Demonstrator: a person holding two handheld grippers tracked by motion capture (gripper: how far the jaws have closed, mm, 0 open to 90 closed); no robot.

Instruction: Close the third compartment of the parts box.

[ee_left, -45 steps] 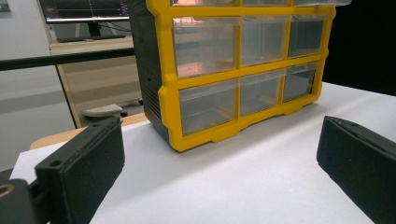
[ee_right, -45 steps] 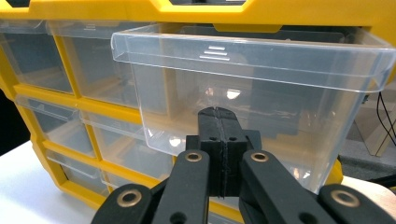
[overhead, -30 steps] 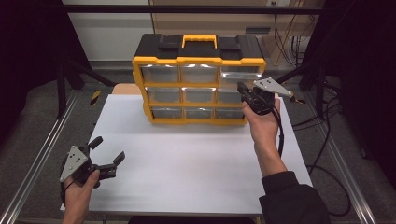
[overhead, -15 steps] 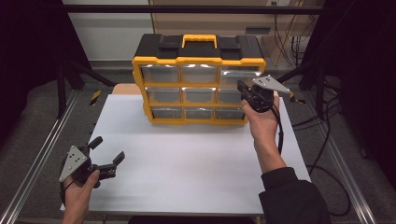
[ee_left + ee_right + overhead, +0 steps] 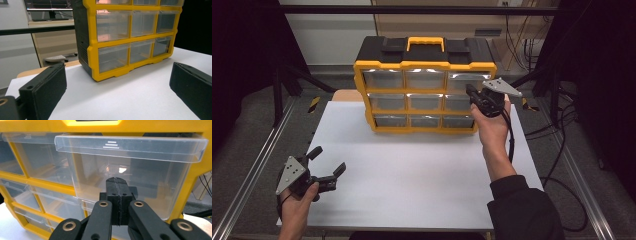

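A yellow-framed drawer cabinet (image 5: 130, 37) with clear plastic drawers fills the upper centre and right of the frame, standing on a white tabletop (image 5: 120, 100). The left gripper (image 5: 117, 87) shows its two black jaws at the lower left and lower right corners, set wide apart (nothing between them). A pale wall and a monitor (image 5: 47, 8) sit at the upper left.

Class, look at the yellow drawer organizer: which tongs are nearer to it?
Right. The right tongs are shut at the yellow drawer organizer's top right drawer; the left tongs hover open over the near table corner.
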